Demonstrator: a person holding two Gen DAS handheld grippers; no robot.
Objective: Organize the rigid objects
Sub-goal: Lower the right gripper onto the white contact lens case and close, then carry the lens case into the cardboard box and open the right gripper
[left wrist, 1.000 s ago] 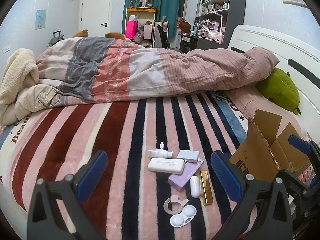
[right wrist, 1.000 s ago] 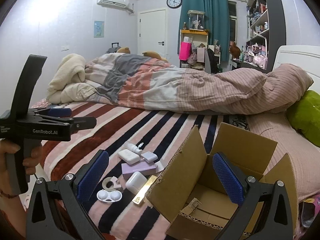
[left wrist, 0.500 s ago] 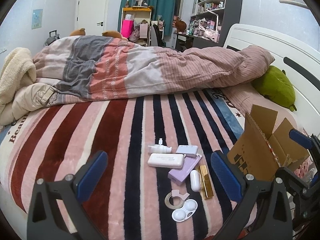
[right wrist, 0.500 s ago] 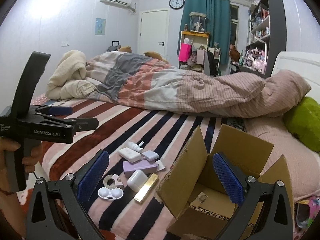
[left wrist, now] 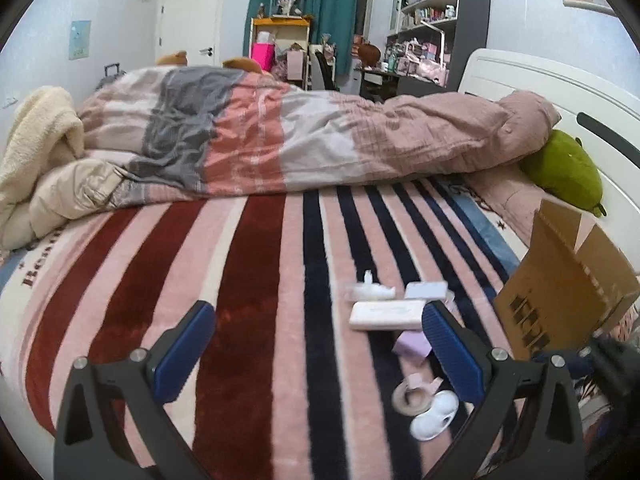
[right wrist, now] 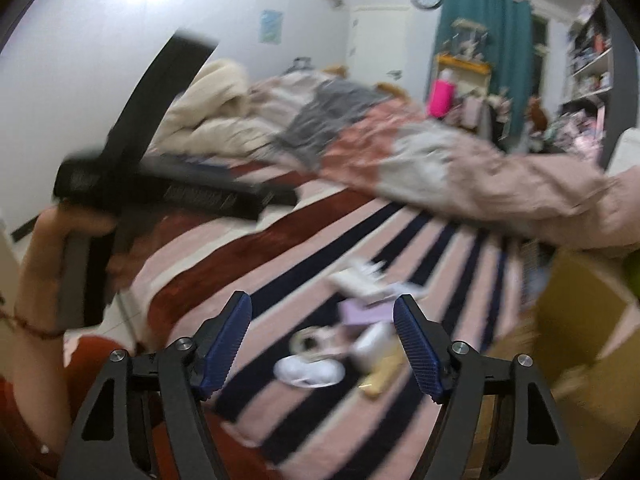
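Right gripper (right wrist: 322,342) just narrowed, gripping nothing, above contact lens case (right wrist: 310,370); left gripper (left wrist: 316,350) apart, empty, over striped blanket (left wrist: 248,280).

Both tongs are black frames with silver screws and ribbed blue pads (left wrist: 450,350); a red beaded bracelet (right wrist: 30,326) circles the wrist beside them.

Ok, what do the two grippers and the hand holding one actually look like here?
Both the left gripper and the right gripper have black angular frames with silver screws and ribbed blue pads on the fingers. The left gripper's body carries white lettering, blurred here. The left hand wears a thin reddish bracelet.
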